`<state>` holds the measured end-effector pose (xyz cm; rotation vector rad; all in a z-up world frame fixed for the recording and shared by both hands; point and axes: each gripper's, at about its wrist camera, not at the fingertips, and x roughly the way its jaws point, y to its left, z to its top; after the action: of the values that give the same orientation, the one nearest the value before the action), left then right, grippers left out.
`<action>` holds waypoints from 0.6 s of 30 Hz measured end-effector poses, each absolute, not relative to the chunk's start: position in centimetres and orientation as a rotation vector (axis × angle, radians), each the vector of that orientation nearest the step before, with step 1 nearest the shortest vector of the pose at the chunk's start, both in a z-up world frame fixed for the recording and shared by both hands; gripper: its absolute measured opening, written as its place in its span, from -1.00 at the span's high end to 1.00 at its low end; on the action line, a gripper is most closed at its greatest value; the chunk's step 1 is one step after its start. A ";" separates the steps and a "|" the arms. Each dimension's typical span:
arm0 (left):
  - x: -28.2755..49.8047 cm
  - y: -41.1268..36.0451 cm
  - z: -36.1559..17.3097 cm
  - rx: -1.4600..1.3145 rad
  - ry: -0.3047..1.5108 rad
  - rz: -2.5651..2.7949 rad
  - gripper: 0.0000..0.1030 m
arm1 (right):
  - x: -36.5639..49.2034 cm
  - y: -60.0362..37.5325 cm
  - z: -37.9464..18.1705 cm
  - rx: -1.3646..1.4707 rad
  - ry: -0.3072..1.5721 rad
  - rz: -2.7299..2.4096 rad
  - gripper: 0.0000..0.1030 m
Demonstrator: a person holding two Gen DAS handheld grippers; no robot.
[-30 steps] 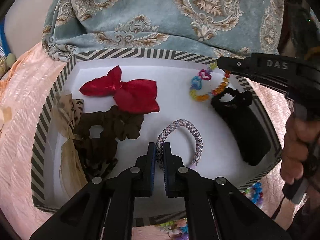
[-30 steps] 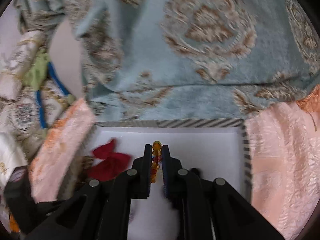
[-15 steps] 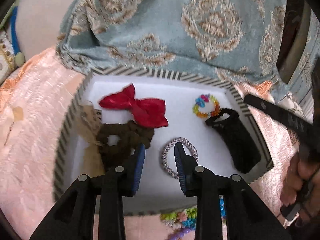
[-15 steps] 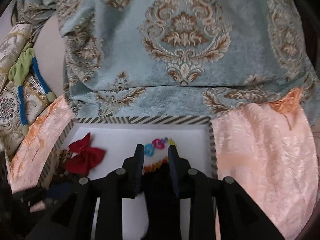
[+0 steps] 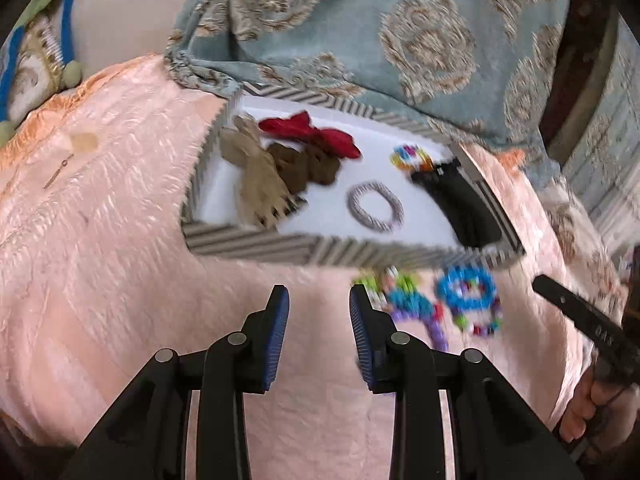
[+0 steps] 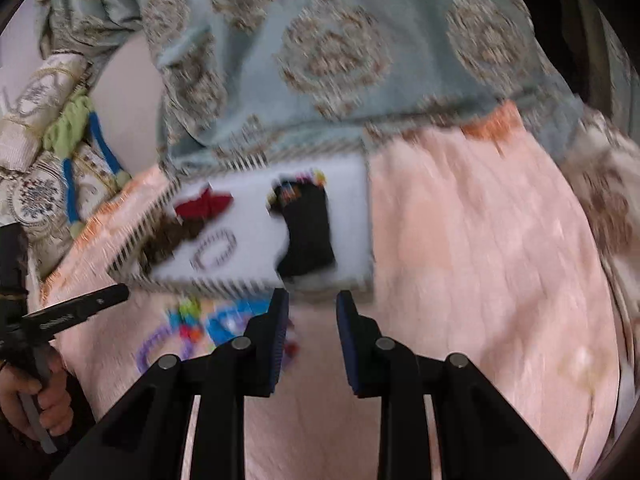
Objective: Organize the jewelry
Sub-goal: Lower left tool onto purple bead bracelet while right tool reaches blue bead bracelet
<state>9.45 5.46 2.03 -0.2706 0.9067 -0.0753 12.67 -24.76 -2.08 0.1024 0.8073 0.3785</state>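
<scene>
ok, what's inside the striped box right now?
Striped box holds a red bow, brown scrunchie, tan bow, grey braided band, colourful bead bracelet and black scrunchie. Anything beneath them is hidden.

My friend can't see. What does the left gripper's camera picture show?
The left gripper hangs open and empty over peach cloth. Ahead, a striped box holds a red bow and a grey braided ring; colourful bead bracelets lie outside.

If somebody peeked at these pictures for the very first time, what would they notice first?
Probably the striped box on the pink cloth, with a red bow at its back and a grey ring near its front. Next, the bright bead bracelets lying outside the box, right in front of it. Both grippers, left and right, hang open and empty.
</scene>
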 end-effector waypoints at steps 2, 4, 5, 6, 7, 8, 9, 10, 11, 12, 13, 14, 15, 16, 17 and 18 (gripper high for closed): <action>9.3 4.0 1.6 -0.223 0.926 -0.103 0.73 | 12.7 -24.3 -2.4 0.102 0.817 0.406 0.51; 9.3 2.8 1.0 -0.176 0.945 -0.117 0.73 | 12.9 -23.4 -2.6 0.081 0.809 0.434 0.51; 9.4 2.4 0.8 -0.160 0.954 -0.116 0.73 | 13.0 -23.1 -2.7 0.079 0.809 0.448 0.51; 9.4 2.2 0.6 -0.153 0.958 -0.117 0.73 | 13.1 -22.6 -3.0 0.077 0.814 0.471 0.51; 9.5 1.9 0.4 -0.143 0.965 -0.120 0.73 | 13.2 -22.0 -3.3 0.066 0.822 0.489 0.51; 9.4 1.8 0.3 -0.138 0.966 -0.121 0.73 | 13.4 -21.6 -3.5 0.052 0.829 0.497 0.51; 9.5 1.5 0.2 -0.127 0.967 -0.120 0.71 | 13.6 -21.1 -3.8 0.027 0.837 0.493 0.51; 9.4 1.5 0.1 -0.122 0.968 -0.121 0.70 | 13.7 -20.6 -3.9 0.002 0.838 0.481 0.51; 9.4 1.5 0.1 -0.121 0.969 -0.121 0.68 | 13.9 -20.3 -4.2 -0.020 0.840 0.474 0.51; 9.4 1.4 0.0 -0.119 0.969 -0.120 0.68 | 14.1 -20.1 -4.3 -0.022 0.847 0.479 0.51; 9.4 1.4 -0.1 -0.116 0.970 -0.120 0.68 | 14.4 -19.9 -4.5 -0.015 0.855 0.488 0.51; 9.3 1.4 -0.2 -0.108 0.971 -0.118 0.68 | 14.6 -19.8 -4.8 -0.014 0.861 0.494 0.51; 9.3 1.2 -0.2 -0.095 0.971 -0.116 0.68 | 14.8 -19.7 -4.9 -0.019 0.864 0.496 0.51; 9.3 1.1 -0.2 -0.088 0.970 -0.115 0.68 | 14.9 -19.5 -5.1 -0.025 0.871 0.496 0.58; 9.3 1.0 -0.2 -0.081 0.969 -0.114 0.68 | 15.0 -19.4 -5.4 -0.032 0.882 0.495 0.76; 9.3 1.0 -0.2 -0.080 0.970 -0.116 0.68 | 15.0 -19.2 -5.5 -0.040 0.886 0.495 0.77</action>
<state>9.30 1.00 -0.21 -0.0801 0.9697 -0.1162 14.99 -19.23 -5.47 -0.0401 0.8858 0.4948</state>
